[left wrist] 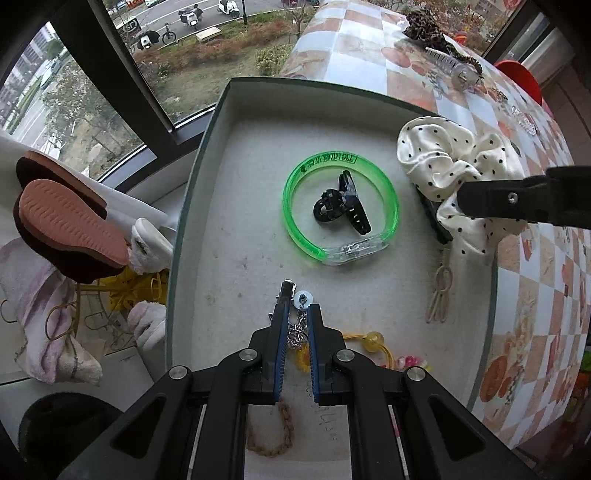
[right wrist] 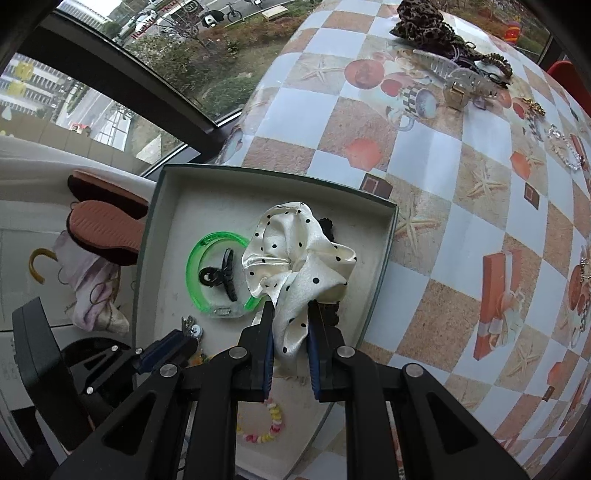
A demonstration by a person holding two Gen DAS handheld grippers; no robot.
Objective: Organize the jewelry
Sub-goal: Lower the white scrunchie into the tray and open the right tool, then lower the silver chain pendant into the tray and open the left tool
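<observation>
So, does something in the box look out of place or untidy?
Yes: the black clip lies inside the green bangle, and the dotted scrunchie, pinched by the right gripper, hangs crumpled over a dark item in the box.

A box [left wrist: 207, 155] sits on the surface [left wrist: 369, 48] at the centre of the left wrist frame, and in its middle lies a bangle [left wrist: 295, 229] with a hair clip [left wrist: 343, 203] inside its ring. A scrunchie [left wrist: 443, 158] hangs over the box's right rim in the right of that frame, with a bead bracelet [right wrist: 269, 424] lying in the box's near end at the bottom centre of the right wrist frame. Beyond the box, in the upper right of the right wrist frame, a claw clip [right wrist: 461, 79] and a second scrunchie [right wrist: 421, 22] lie on the surface, well apart from the box.
</observation>
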